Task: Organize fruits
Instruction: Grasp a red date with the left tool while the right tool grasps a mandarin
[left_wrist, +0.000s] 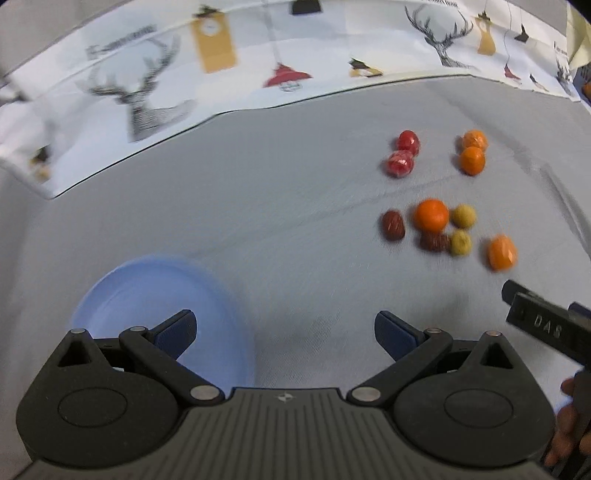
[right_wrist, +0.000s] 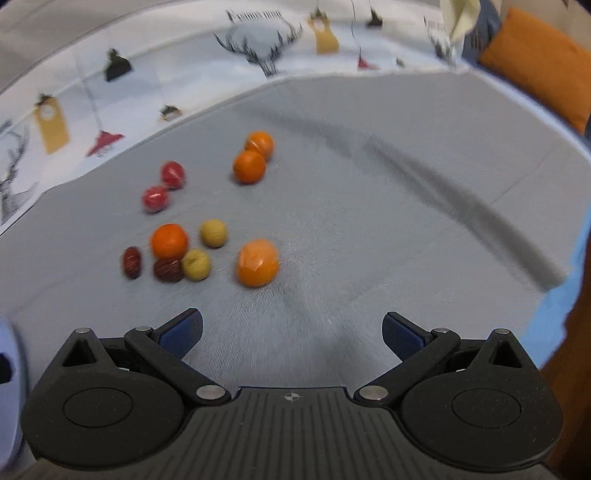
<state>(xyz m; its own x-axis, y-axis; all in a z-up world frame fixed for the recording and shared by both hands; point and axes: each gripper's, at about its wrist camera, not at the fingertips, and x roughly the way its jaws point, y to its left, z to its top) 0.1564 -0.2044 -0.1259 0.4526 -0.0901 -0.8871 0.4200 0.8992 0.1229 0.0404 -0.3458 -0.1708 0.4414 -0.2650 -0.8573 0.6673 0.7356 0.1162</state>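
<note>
Small fruits lie loose on a grey cloth. Two red fruits (left_wrist: 403, 152) and two oranges (left_wrist: 472, 151) sit farthest. Nearer is a cluster: an orange (left_wrist: 431, 215), two brown dates (left_wrist: 393, 225), two yellow-green fruits (left_wrist: 463, 216), and a lone orange (left_wrist: 501, 252). A pale blue plate (left_wrist: 118, 295) lies under my left gripper's left finger. My left gripper (left_wrist: 284, 332) is open and empty, left of the fruits. My right gripper (right_wrist: 292, 332) is open and empty, just short of the nearest orange (right_wrist: 257, 263); the cluster (right_wrist: 169, 242) is to its left.
A patterned cloth with deer and tags (left_wrist: 155, 92) covers the back. The right gripper's body (left_wrist: 546, 328) and a hand (left_wrist: 569, 421) show at the right edge of the left wrist view. An orange cushion (right_wrist: 535, 62) and a blue cloth edge (right_wrist: 557, 306) lie right.
</note>
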